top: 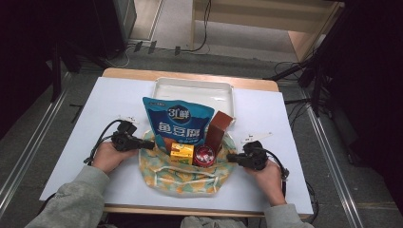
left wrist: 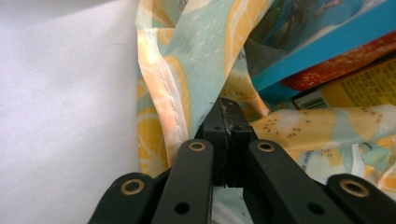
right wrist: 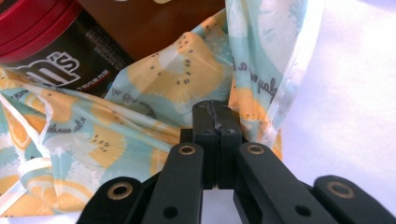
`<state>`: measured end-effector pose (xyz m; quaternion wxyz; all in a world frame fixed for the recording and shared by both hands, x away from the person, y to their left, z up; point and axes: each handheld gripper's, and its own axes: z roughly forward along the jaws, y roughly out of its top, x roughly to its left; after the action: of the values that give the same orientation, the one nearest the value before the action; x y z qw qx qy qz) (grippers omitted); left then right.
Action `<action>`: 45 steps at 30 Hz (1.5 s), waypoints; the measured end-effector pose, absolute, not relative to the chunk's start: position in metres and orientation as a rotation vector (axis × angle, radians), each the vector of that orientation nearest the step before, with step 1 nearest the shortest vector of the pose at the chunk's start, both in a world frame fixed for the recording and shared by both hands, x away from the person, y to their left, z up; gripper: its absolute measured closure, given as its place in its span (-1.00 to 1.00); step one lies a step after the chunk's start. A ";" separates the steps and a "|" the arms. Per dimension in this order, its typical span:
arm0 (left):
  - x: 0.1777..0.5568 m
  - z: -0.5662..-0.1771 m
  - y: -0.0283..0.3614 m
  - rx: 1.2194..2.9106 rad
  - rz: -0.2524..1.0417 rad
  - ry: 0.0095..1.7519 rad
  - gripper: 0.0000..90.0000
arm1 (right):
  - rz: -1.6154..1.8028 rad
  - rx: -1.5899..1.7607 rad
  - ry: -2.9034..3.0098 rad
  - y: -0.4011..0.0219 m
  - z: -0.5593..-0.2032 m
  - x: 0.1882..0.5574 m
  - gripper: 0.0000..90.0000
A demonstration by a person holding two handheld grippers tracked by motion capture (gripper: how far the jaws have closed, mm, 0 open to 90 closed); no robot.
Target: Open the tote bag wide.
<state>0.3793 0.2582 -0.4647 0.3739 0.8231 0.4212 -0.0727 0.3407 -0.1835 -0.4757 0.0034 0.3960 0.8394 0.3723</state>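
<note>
A fruit-print fabric bag (top: 180,178) lies open at the front of the white table (top: 119,99). Inside it are a blue snack pouch (top: 178,121), a brown box (top: 217,133), a small yellow box (top: 182,153) and a red-lidded can (top: 205,156). My left gripper (top: 153,144) is at the bag's left rim. In the left gripper view its jaws (left wrist: 227,106) are pressed together with the bag's cloth (left wrist: 196,56) gathered at the tips. At the right rim, my right gripper (top: 229,156) (right wrist: 215,108) is likewise shut on the cloth (right wrist: 154,93), beside the can (right wrist: 51,42).
A white tray (top: 195,90) sits behind the bag at the table's far edge. Bare white tabletop lies to the left and right of both hands. Cables and stands surround the table on the floor.
</note>
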 end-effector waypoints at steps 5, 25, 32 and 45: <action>0.379 -0.463 0.261 2.107 -0.172 1.079 1.00 | 1.170 1.274 2.621 -0.187 -0.473 0.345 1.00; 0.370 -0.416 0.268 2.036 -0.191 0.988 1.00 | 1.311 1.213 2.554 -0.195 -0.429 0.339 1.00; 0.380 -0.403 0.272 2.030 -0.168 0.997 1.00 | 1.308 1.181 2.552 -0.196 -0.413 0.353 1.00; 0.413 -0.390 0.258 2.048 -0.164 0.972 1.00 | 1.337 1.118 2.549 -0.189 -0.394 0.396 1.00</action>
<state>0.4130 0.2582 -0.3900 0.4210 0.8173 0.3879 -0.0653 0.3956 -0.1887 -0.3943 0.0270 0.3620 0.8251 0.4330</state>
